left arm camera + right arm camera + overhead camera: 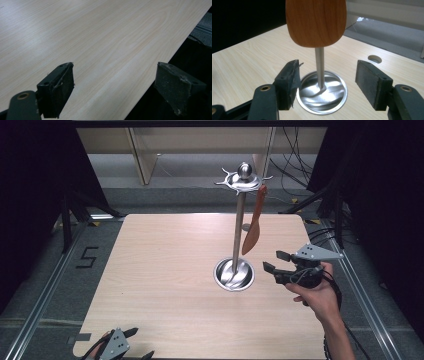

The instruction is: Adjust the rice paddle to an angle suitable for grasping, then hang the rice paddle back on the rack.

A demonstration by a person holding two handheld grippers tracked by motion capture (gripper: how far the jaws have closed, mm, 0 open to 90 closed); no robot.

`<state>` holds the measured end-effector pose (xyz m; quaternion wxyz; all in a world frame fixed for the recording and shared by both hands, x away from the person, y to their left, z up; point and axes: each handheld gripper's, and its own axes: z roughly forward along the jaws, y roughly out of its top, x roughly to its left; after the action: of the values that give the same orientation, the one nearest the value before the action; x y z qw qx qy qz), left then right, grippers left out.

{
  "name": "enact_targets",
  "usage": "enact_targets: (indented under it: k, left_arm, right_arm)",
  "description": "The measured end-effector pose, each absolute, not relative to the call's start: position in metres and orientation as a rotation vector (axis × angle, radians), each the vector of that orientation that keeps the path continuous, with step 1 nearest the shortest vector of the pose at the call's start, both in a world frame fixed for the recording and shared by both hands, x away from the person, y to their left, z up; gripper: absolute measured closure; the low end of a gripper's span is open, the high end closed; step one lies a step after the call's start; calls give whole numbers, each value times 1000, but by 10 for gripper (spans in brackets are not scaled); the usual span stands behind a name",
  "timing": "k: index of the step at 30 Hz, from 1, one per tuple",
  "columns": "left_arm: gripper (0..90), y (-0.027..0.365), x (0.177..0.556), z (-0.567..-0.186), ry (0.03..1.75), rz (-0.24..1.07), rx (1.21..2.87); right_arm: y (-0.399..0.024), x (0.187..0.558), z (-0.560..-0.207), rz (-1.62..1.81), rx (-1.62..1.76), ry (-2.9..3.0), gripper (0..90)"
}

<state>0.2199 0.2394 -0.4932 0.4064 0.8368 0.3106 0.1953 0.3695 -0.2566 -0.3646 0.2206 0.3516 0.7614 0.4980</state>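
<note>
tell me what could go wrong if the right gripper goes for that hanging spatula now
The wooden spatula hangs freely from the stand's top ring, so closing the open right gripper could set it swinging out of reach. The metal stand is tall on a small round base; a sideways pull may tip it.

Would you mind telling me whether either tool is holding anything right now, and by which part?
Nothing is held. Both the left tool and right tool are open and empty; the wooden spatula hangs from the stand.

black two-jaw right gripper (276, 262), grey three-cornered plate (316, 252), trailing black cable (334, 287)
</note>
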Motion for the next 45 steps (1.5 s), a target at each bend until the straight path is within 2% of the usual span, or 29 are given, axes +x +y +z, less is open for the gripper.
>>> enact_targets:
  k: [4,5,12,20,45]
  left_arm:
    - [152,241,219,-492,781,478,2122]
    - [152,238,218,-494,804,487,2078]
    - [153,243,214,-492,764,515,2117]
    - [153,239,216,-493,781,521,2083]
    - [153,241,216,-491,738,544,2135]
  right_arm:
    - [-254,368,-371,1373,1013,2126,366]
    - [-253,367,-373,1387,1026,2124,364]
    - [-255,354,-390,1343,1042,2167,359]
    - [-263,352,-399,1329,1084,2188,359]
    - [-260,340,-423,1264,1100,2244,353]
